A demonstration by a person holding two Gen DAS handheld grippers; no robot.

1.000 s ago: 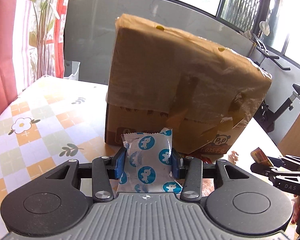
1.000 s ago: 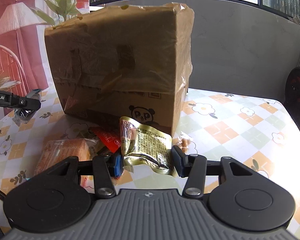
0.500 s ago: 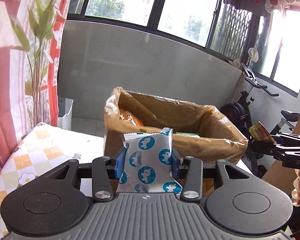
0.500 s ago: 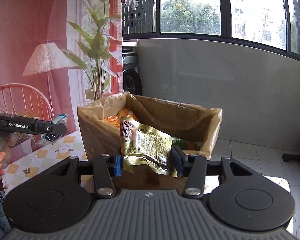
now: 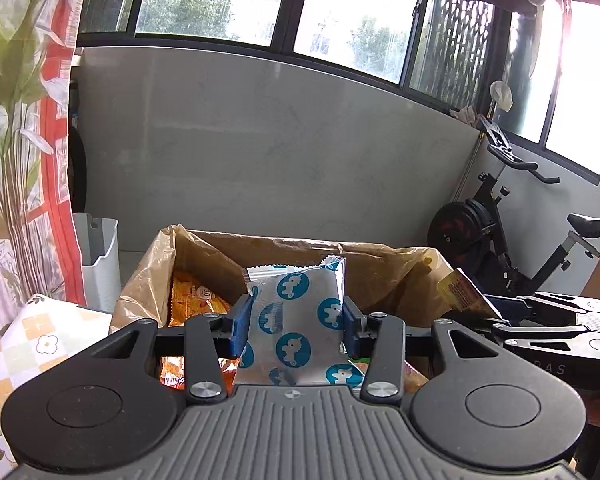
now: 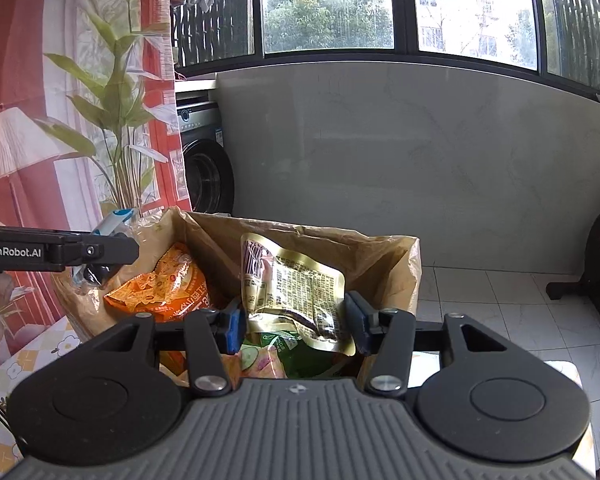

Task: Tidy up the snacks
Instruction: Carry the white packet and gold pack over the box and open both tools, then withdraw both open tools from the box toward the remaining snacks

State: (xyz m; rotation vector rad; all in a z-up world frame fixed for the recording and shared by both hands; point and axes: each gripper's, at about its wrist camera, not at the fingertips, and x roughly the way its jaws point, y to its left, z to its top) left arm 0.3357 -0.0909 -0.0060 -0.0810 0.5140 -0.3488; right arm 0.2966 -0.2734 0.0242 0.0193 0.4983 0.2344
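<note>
My left gripper (image 5: 294,322) is shut on a white snack packet with blue unicorn dots (image 5: 296,320), held over the open cardboard box (image 5: 380,258). My right gripper (image 6: 296,322) is shut on a gold foil snack pouch (image 6: 292,284), held over the same box (image 6: 380,248). An orange snack bag (image 6: 164,284) lies inside the box at the left, and green packets (image 6: 284,346) lie below my right gripper. The right gripper shows at the right in the left wrist view (image 5: 556,328); the left gripper shows at the left in the right wrist view (image 6: 60,250).
The box stands on a table with a flower-check cloth (image 5: 40,340). A white bin (image 5: 100,260) and a patterned curtain (image 5: 20,140) are at the left, an exercise bike (image 5: 520,232) at the right, a washing machine (image 6: 204,168) behind the box.
Both grippers rose from table level beside the box to above its open top and moved closer over it. Each still holds its packet.
</note>
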